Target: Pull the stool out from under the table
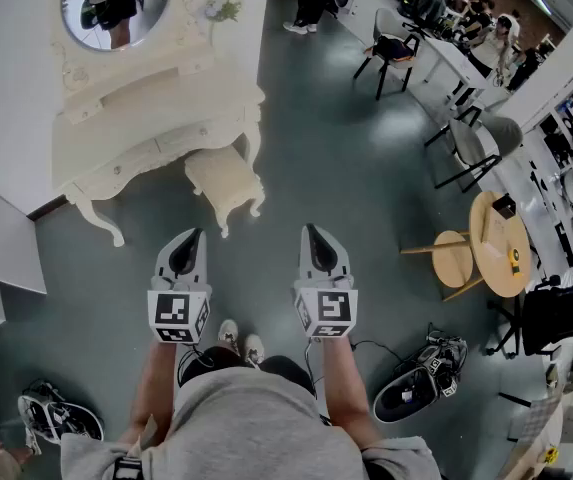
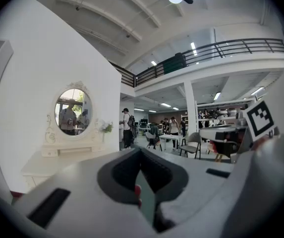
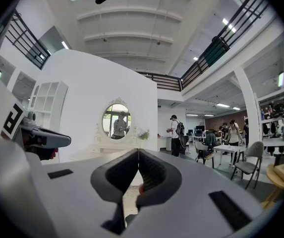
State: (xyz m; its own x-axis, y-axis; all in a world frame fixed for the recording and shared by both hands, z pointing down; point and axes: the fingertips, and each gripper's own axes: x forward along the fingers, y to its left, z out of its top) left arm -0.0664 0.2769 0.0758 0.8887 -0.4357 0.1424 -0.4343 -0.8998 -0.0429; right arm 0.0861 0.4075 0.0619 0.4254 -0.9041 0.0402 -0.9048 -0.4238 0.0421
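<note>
Both grippers closed and empty, stool (image 1: pixel 224 181) untouched
Head view: left gripper (image 1: pixel 196 234) and right gripper (image 1: pixel 312 230) side by side, stool ahead of both, apart from them, at the front of the table (image 1: pixel 156 118). Left gripper view: jaws together, nothing between, table ahead-left. Right gripper view: same deal.

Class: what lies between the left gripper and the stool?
Only a stretch of bare grey floor separates the left gripper from the stool; the head view shows it.

Cream stool (image 1: pixel 222 175), cream table (image 1: pixel 166 108), dark grey-green floor (image 1: pixel 366 198), white wall (image 1: pixel 6 68)
</note>
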